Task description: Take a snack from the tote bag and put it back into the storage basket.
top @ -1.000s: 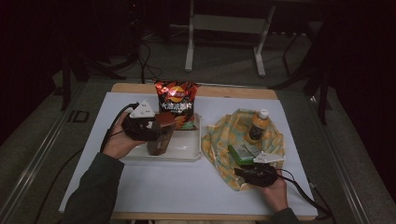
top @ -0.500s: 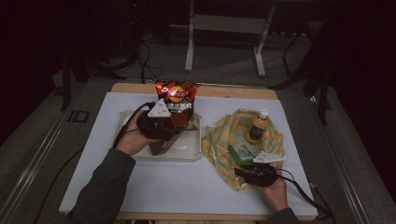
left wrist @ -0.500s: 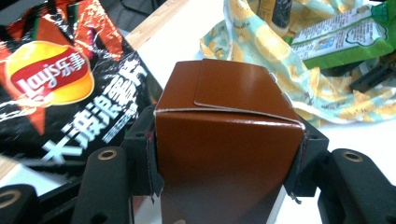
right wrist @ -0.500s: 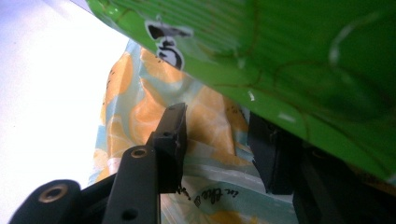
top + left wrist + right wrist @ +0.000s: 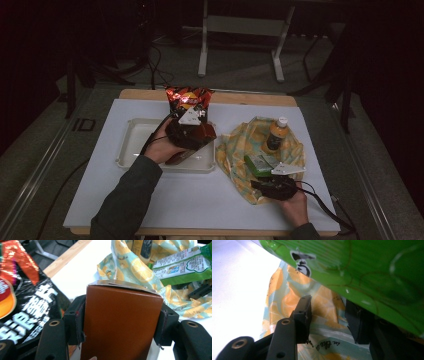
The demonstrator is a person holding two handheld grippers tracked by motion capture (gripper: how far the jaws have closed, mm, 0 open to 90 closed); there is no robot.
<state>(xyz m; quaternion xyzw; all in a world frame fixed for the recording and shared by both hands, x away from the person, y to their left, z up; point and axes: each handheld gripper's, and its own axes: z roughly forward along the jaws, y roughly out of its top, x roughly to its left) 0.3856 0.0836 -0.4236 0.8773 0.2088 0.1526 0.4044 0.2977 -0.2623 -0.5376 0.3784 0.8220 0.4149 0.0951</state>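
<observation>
your left gripper (image 5: 192,135) has a brown carton (image 5: 120,322) between its two pads, one against each side wall; those jaws have just been easing wider, yet the carton sits upright in them. you hold it over the right end of the white tray (image 5: 131,145), just in front of the red and black chip bag (image 5: 189,100) that stands at the tray's far edge. right of the tray lies the lemon-print cloth (image 5: 240,145), with a capped bottle (image 5: 276,134) and a green snack packet (image 5: 259,164) on it. your right gripper (image 5: 274,186) rests at the cloth's near edge, jaws apart around a fold of cloth, the green packet just above them.
</observation>
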